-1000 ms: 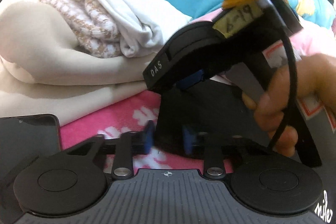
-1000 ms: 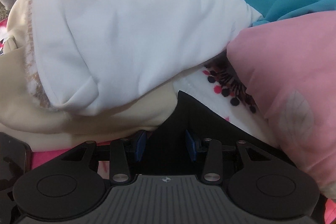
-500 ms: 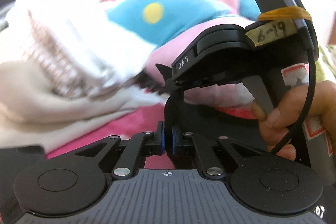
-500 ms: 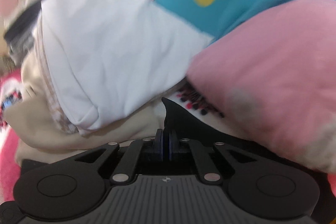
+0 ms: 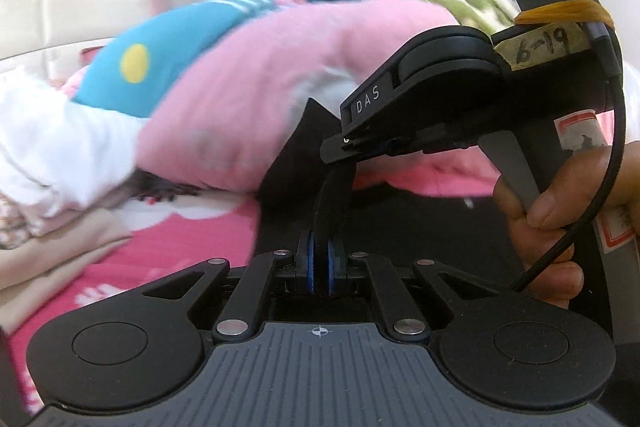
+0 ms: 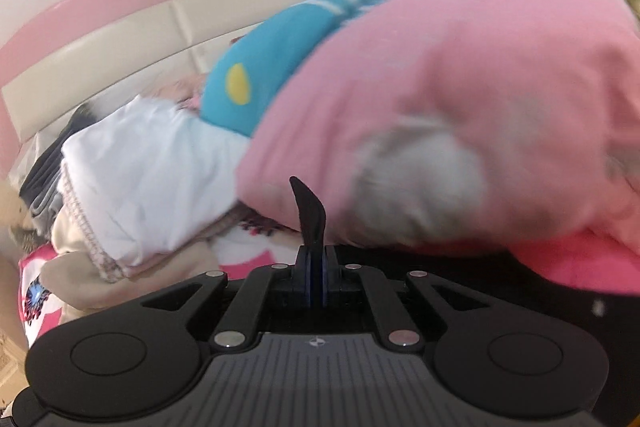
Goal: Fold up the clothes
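Nearest to us in each wrist view, a gripper has pinched an edge of the thin black fabric garment (image 5: 320,155). The left gripper (image 5: 320,267) has its fingers pressed together on a fold of that cloth, and the right gripper (image 6: 316,279) likewise has its fingers closed on a corner that pokes up between them. In the left wrist view we can also see the right gripper's body and the hand (image 5: 560,227) on its trigger, just past the left fingers, so the two grips sit close together on the same edge.

The black garment lies on the bright pink patterned bedspread (image 5: 192,247), between us and the big soft pink pillow (image 6: 460,99). Left of the pillow sits a stack of folded white and beige clothes (image 6: 152,179); above it rests a turquoise cushion with yellow spots (image 6: 256,83), and beyond everything the padded cream headboard (image 6: 120,35).

We judge the step in hand to be lifting the pinched edge to carry it over. To do it well, we should keep both grips firm, draw the hands apart until the edge is taut, raise them evenly, and keep the cloth clear of the pillow.
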